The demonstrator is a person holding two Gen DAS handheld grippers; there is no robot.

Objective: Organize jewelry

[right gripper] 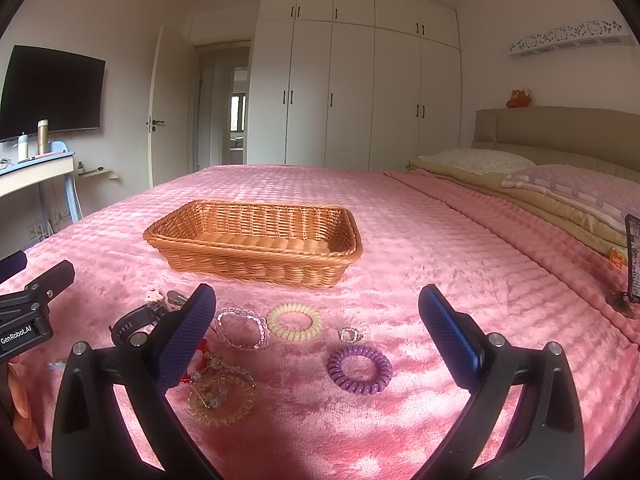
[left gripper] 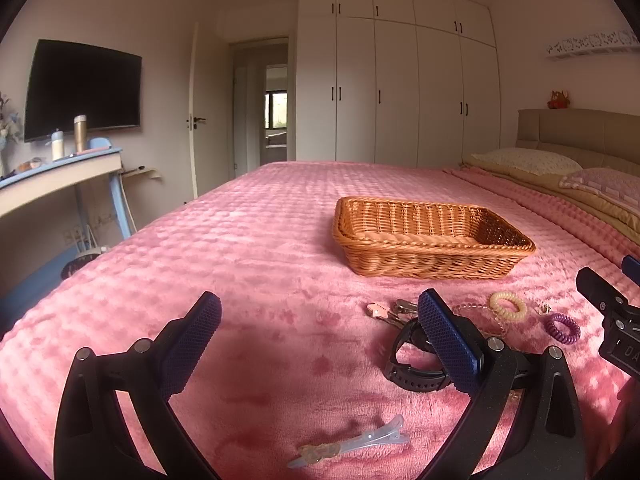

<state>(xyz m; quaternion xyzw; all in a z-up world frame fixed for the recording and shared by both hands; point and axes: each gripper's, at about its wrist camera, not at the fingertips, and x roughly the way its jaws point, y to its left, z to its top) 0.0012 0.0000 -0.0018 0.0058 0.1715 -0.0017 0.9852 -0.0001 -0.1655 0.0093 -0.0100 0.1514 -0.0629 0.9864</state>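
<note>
An empty wicker basket (left gripper: 432, 236) (right gripper: 256, 244) sits on the pink bedspread. In front of it lie a black watch (left gripper: 416, 364) (right gripper: 128, 324), a cream coil hair tie (left gripper: 508, 306) (right gripper: 295, 323), a purple coil hair tie (left gripper: 564, 328) (right gripper: 359, 369), a clear bead bracelet (right gripper: 242, 328), a small ring (right gripper: 350, 335), a yellow beaded tangle (right gripper: 220, 396), a star clip (left gripper: 378, 310) and a clear hair clip (left gripper: 352, 446). My left gripper (left gripper: 320, 340) is open and empty above the bed, left of the watch. My right gripper (right gripper: 316, 328) is open and empty over the hair ties.
Pillows (right gripper: 572, 192) and a headboard (right gripper: 560, 132) are at the right. A desk with bottles (left gripper: 60, 172) and a wall TV (left gripper: 82, 90) are at the left. White wardrobes (right gripper: 352, 92) stand behind the bed. A phone on a stand (right gripper: 632, 260) is at the right edge.
</note>
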